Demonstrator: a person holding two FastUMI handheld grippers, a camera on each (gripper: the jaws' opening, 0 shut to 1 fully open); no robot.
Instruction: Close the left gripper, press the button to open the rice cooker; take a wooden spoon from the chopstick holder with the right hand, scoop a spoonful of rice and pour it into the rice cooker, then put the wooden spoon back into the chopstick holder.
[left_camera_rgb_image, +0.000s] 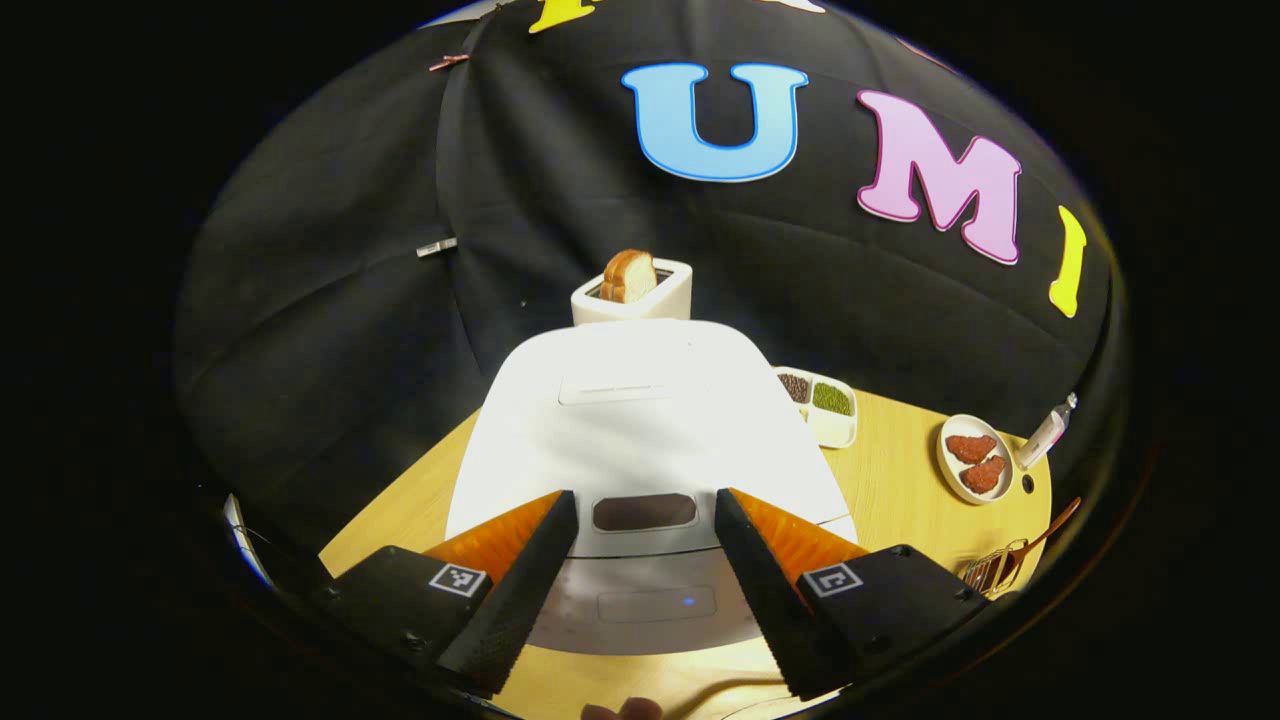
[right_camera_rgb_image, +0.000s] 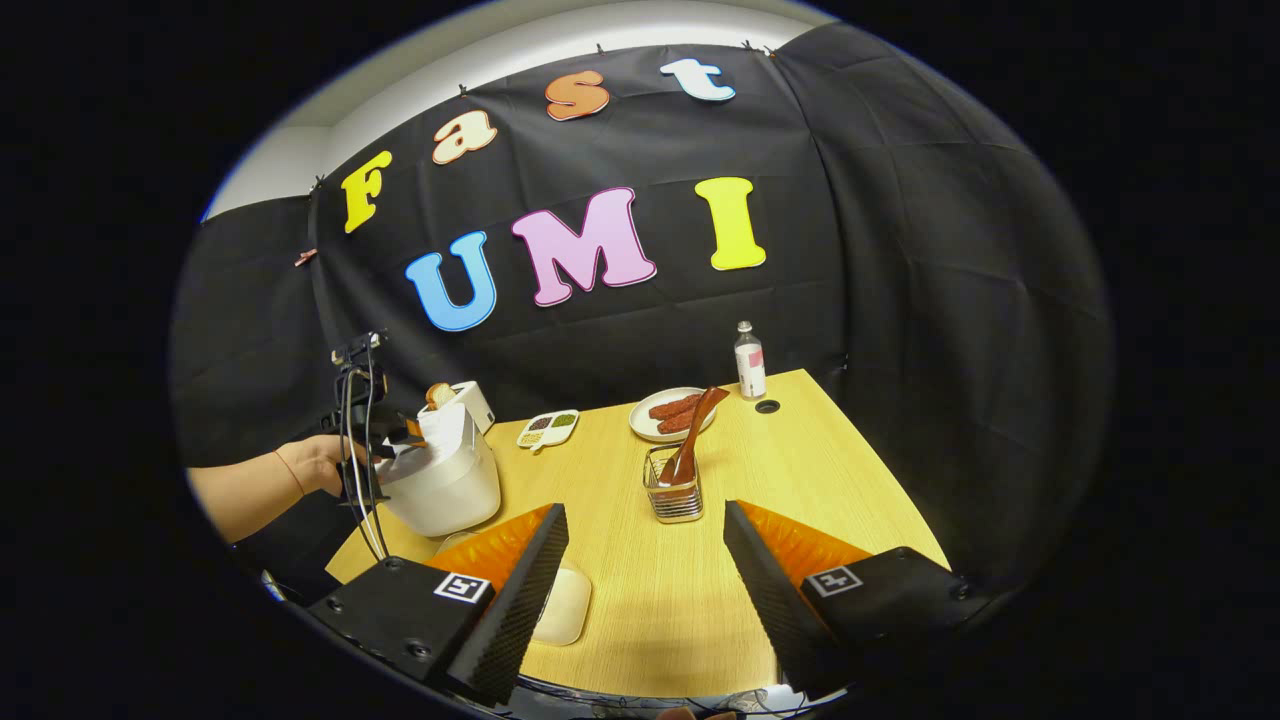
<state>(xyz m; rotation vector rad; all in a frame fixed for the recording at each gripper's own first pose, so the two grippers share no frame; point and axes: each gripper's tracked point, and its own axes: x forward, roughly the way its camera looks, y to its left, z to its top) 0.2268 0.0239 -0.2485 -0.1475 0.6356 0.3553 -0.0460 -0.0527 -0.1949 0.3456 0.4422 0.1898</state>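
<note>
Both tongs wide apart and empty; rice cooker lid down.

The left gripper (left_camera_rgb_image: 635, 560) hangs spread over the rice cooker (left_camera_rgb_image: 640, 440), its release button (left_camera_rgb_image: 655, 604) between the fingers at 6 o'clock, likely lined up for pressing once it closes. The right gripper (right_camera_rgb_image: 640, 575) hovers above the table (right_camera_rgb_image: 800, 480), fingers framing the chopstick holder (right_camera_rgb_image: 673, 495) at 12 o'clock, the wooden spoon (right_camera_rgb_image: 692, 435) standing inside it, handle leaning toward 1 o'clock, ready to be taken.
</note>
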